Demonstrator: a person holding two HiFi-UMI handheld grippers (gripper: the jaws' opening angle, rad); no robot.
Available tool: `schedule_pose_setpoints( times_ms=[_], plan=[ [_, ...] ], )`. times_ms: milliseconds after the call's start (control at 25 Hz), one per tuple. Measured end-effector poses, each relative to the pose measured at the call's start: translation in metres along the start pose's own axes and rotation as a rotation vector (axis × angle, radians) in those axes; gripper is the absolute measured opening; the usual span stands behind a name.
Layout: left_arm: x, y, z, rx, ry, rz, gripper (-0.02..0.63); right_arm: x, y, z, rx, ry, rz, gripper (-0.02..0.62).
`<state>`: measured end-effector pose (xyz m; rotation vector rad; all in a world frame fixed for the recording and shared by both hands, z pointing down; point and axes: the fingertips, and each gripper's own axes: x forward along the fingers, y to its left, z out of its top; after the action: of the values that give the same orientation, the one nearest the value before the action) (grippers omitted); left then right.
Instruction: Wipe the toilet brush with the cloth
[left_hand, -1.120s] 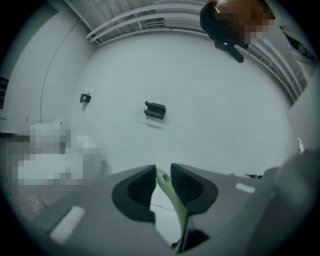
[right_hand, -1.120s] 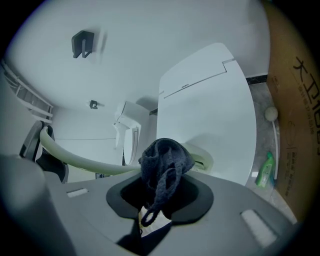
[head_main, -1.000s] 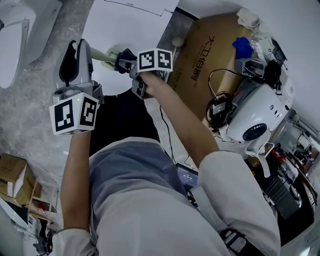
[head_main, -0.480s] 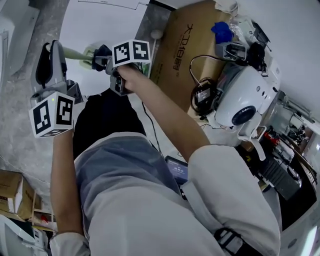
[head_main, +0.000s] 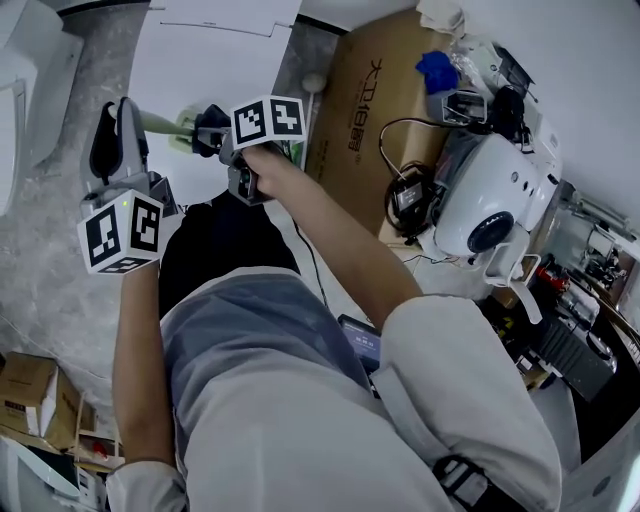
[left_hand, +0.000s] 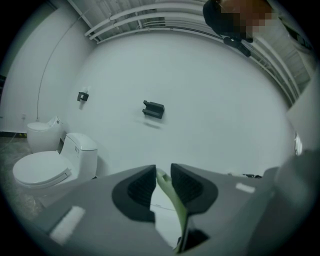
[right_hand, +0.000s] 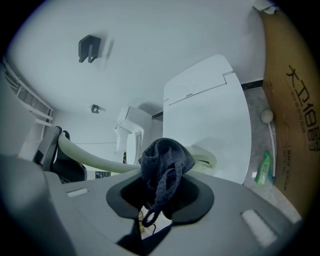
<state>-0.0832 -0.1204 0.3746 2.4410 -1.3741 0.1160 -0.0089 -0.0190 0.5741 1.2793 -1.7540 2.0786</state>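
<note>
The toilet brush (right_hand: 90, 159) is held in the air in front of the person, between the two grippers. The left gripper (left_hand: 162, 172) is clamped on its pale green handle; in the left gripper view the jaws stand almost together with the thin handle pinched between them. From there the handle runs across to the right gripper (right_hand: 161, 196), whose jaws are closed on a dark blue cloth (right_hand: 165, 162). The cloth bunches up out of the jaws, with a loose loop hanging down between them. It sits right against the handle, hiding the stretch just before the brush head (right_hand: 204, 161), which shows pale on the far side of the cloth. In the head view the two grippers are near each other, the left one pointing up and away, the right one pointing across toward it.

Beyond the brush is a large white board (right_hand: 210, 110). Just past its right edge a green bottle (right_hand: 263, 170) stands on the grey stone floor (head_main: 50, 220), and a big cardboard box (right_hand: 295, 100) with printed characters lies beside that. Farther off, in the left gripper view, a white toilet (left_hand: 47, 170) with its lid down stands against a white wall.
</note>
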Motion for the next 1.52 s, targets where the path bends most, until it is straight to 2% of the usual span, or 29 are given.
schedule_pose_setpoints(
  times_ms=[760,1120,1520],
  plan=[
    [-0.003,0.006,0.003,-0.035,0.016,-0.029,0.0,-0.032,0.051,-0.001,-0.009,-0.062,0.057,0.095],
    [-0.008,0.017,0.005,-0.079,0.033,-0.011,0.0,-0.042,0.082,-0.002,-0.071,-0.079,0.071,0.095],
    [-0.007,0.018,0.008,-0.071,0.038,-0.028,0.0,-0.052,0.109,0.003,-0.124,-0.101,0.09,0.097]
  ],
)
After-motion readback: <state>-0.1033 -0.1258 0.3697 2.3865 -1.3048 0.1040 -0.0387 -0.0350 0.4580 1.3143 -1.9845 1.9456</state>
